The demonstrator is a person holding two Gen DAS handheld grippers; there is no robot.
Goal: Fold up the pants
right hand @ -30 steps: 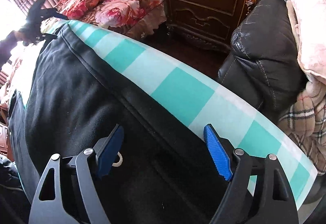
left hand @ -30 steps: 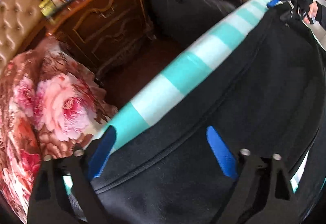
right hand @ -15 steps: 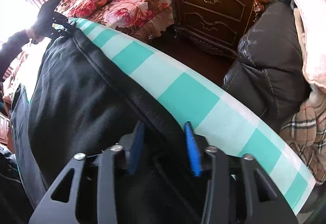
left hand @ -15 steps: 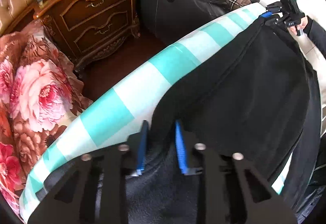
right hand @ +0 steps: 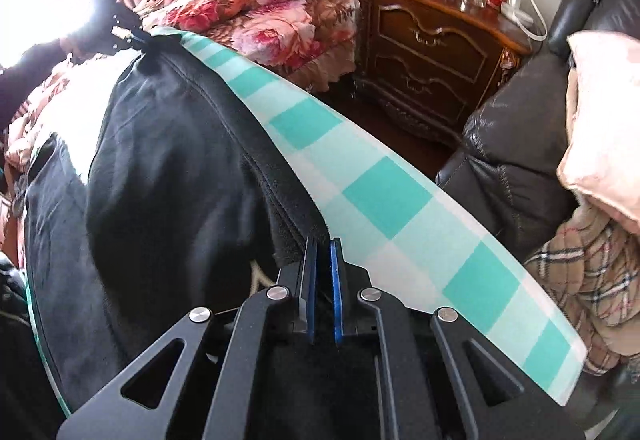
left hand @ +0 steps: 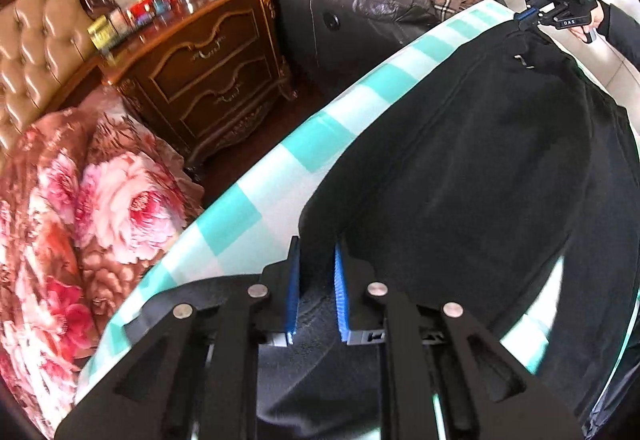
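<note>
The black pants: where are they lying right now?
The black pants lie across the teal-checked table, along its edge nearest the wooden nightstand, pinched at opposite ends by the left claw and right claw.

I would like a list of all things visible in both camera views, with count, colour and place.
pants: one, black, spread on the checked cloth, pinched at both ends
checked cloth: one, teal and white, under the pants
nightstand: one, dark brown wood, beyond the cloth, small items on top
floral blanket: one, pink and red, on the bed
headboard: one, tan tufted
armchair: one, black leather
plaid fabric: one, beige, on the armchair
left gripper: black with blue pads, shut on pants
right gripper: the same, shut on pants
</note>
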